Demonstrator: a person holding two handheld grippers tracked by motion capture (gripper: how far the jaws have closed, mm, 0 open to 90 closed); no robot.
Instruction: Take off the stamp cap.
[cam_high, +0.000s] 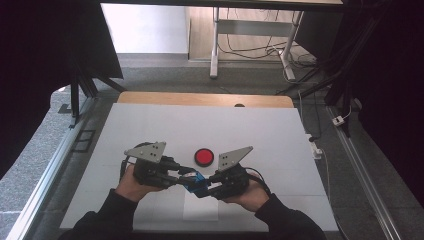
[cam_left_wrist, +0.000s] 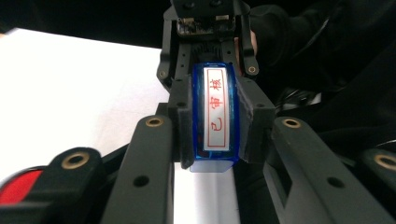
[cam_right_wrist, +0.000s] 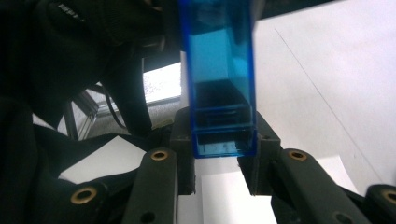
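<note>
A small clear blue stamp (cam_high: 196, 182) hangs just above the white mat, held between both grippers at the front middle. My left gripper (cam_high: 189, 180) comes in from the left and my right gripper (cam_high: 204, 187) from the right, tips meeting at the stamp. In the left gripper view the stamp (cam_left_wrist: 215, 112) shows a white label with red characters, and the left gripper (cam_left_wrist: 216, 135) is shut on its sides. The right gripper's pads clamp its far end. In the right gripper view the right gripper (cam_right_wrist: 222, 151) is shut on the near end of the stamp (cam_right_wrist: 220, 74).
A round red pad (cam_high: 204, 156) lies on the white mat (cam_high: 165, 125) just behind the grippers; its red edge (cam_left_wrist: 18, 186) shows low left. A small white paper (cam_high: 201, 207) lies under the hands. Metal rails flank the table; desk legs and cables stand beyond.
</note>
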